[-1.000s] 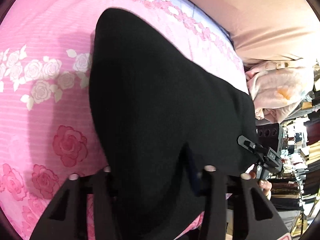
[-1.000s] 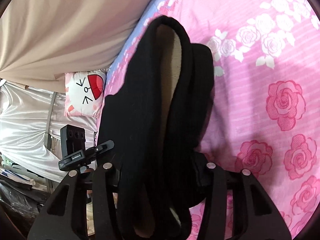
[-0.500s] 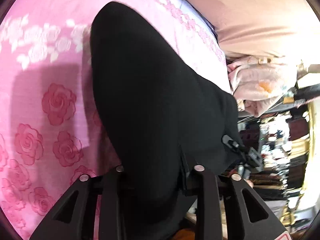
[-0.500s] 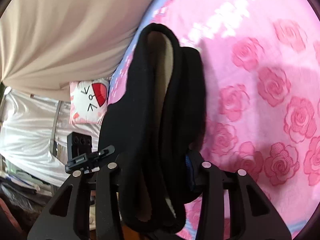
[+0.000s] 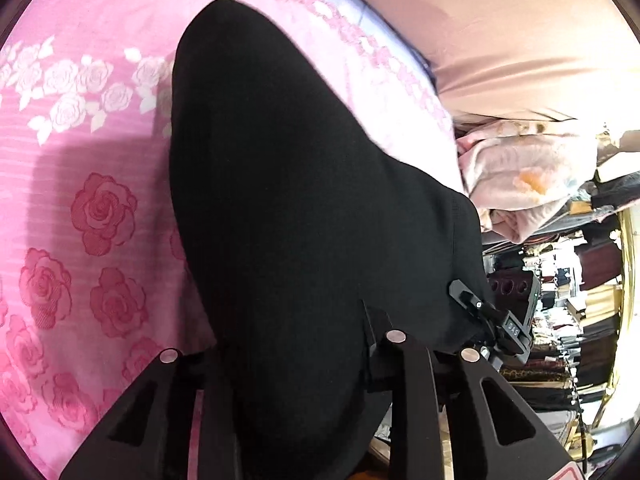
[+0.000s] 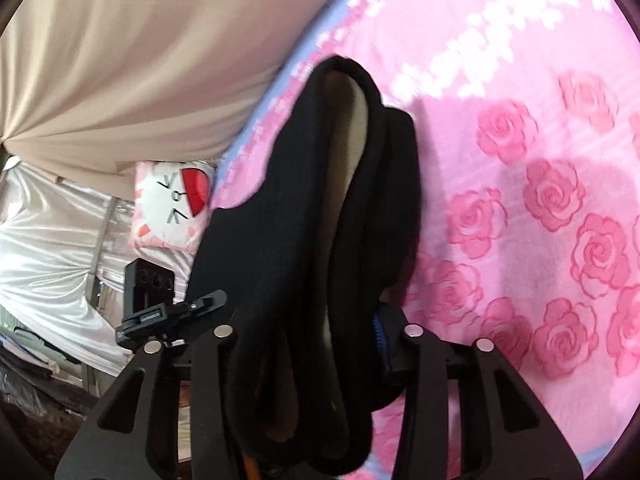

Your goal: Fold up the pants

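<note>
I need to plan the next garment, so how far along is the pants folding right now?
Done: the black pants look doubled over, layers stacked with the pale lining showing in the right wrist view. In hand: the left gripper and right gripper both clamp the fabric above the pink rose bedsheet. Left: laying it down and making the final fold.

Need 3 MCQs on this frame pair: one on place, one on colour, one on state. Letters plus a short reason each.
1. Where do the pants lie?
A. on a pink rose-print bedspread
B. on a wooden floor
C. on a chair

2. What colour are the pants outside?
A. blue
B. black
C. white

3. What is the state of the right tool?
A. open, nothing between its fingers
B. out of view
C. shut on the pants

Key:
1 A: pink rose fabric surrounds the pants in both views.
2 B: the outer cloth is black; only the lining is beige.
3 C: bunched cloth fills the gap between its fingers; the left tool grips the pants too.
</note>
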`<action>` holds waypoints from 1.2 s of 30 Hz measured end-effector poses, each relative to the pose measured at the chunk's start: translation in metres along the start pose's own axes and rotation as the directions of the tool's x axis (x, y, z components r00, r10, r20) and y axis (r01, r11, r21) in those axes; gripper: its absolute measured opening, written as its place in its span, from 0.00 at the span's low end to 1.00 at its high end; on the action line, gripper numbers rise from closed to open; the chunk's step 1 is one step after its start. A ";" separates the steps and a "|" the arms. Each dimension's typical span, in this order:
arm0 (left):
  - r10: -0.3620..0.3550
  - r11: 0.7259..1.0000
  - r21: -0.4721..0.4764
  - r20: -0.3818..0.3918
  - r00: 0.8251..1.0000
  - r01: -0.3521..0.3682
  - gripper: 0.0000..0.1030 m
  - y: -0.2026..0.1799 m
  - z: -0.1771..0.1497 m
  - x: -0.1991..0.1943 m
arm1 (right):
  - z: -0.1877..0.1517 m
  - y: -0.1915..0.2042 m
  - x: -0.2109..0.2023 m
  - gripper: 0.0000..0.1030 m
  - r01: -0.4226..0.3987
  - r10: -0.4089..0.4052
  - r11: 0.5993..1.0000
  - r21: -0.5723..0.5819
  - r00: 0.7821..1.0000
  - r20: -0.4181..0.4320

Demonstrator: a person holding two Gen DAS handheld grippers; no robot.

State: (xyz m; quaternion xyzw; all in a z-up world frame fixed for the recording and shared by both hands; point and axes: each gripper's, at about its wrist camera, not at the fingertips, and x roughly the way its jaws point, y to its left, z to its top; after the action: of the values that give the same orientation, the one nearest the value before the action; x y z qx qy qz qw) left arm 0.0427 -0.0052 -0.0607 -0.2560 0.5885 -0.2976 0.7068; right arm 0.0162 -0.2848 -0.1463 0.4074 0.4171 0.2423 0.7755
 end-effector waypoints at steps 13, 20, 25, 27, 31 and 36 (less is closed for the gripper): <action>-0.128 0.934 0.354 0.192 0.973 0.053 0.22 -0.121 -0.032 -0.135 | 0.002 0.145 -0.094 0.38 -0.071 0.138 0.938 -0.340 0.974 0.177; -0.215 0.826 0.563 0.362 0.907 -0.029 0.22 -0.201 -0.027 -0.206 | 0.033 0.234 -0.141 0.37 -0.030 0.253 0.813 -0.582 0.918 0.306; -0.280 0.774 0.628 0.446 0.850 -0.074 0.23 -0.231 0.004 -0.235 | 0.085 0.265 -0.144 0.38 -0.023 0.324 0.765 -0.643 0.878 0.353; -0.284 0.770 0.632 0.463 0.840 -0.088 0.23 -0.233 0.023 -0.237 | 0.107 0.268 -0.133 0.37 -0.022 0.330 0.766 -0.643 0.871 0.364; -0.247 0.797 0.594 0.486 0.838 -0.109 0.23 -0.233 0.077 -0.219 | 0.152 0.263 -0.100 0.37 -0.003 0.310 0.784 -0.621 0.868 0.387; -0.164 0.841 0.521 0.504 0.848 -0.147 0.23 -0.209 0.138 -0.175 | 0.205 0.225 -0.042 0.38 -0.008 0.253 0.841 -0.542 0.890 0.380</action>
State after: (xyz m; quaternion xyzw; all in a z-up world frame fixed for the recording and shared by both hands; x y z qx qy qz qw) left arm 0.1312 -0.0221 0.2317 -0.1208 0.2608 -0.3722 0.8825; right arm 0.1582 -0.2789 0.1261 0.2513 0.1206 0.3031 0.9113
